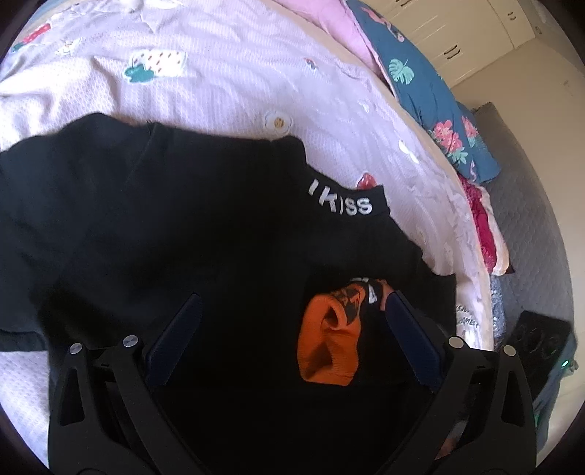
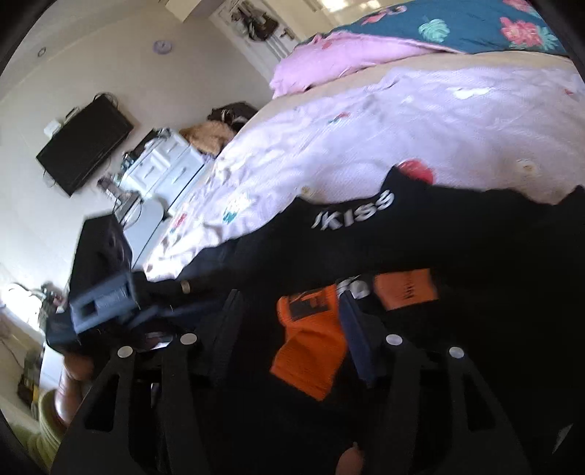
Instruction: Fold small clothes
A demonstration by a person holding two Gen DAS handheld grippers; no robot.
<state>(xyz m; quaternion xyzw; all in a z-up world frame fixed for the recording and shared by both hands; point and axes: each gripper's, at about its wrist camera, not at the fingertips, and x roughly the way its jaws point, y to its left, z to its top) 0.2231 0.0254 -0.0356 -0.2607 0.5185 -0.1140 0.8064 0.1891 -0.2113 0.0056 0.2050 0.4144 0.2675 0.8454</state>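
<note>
The black garment [image 1: 182, 226] fills the lower part of both views, and its near edge is cut off behind the gripper frames, so its full shape is hard to make out. It lies spread on the bed [image 1: 226, 84], with white letters "KISS" on a band at its far right edge. An orange patch [image 1: 329, 339] with a black print shows on it; whether this is a part of the same garment or another piece, I cannot tell. The right wrist view is blurred.

The bed has a pale lilac cover with small fruit pictures. At its far side lie a pink blanket [image 2: 329, 54] and a dark teal quilt [image 1: 424, 91] with flowers.

The left wrist view alone shows cream cupboards [image 1: 457, 33] on the far right. The right wrist view alone shows a black TV [image 2: 84, 146] on the wall, a white drawer unit [image 2: 164, 164] beside the bed, and the other gripper's body at the left.

The left hand-held gripper [image 1: 292, 310] has its fingers wide apart over the black cloth, and the right finger touches the orange patch. The right hand-held gripper [image 2: 289, 310] also stands apart; its right finger [image 2: 358, 339] lies against the orange patch, and nothing is clamped.
</note>
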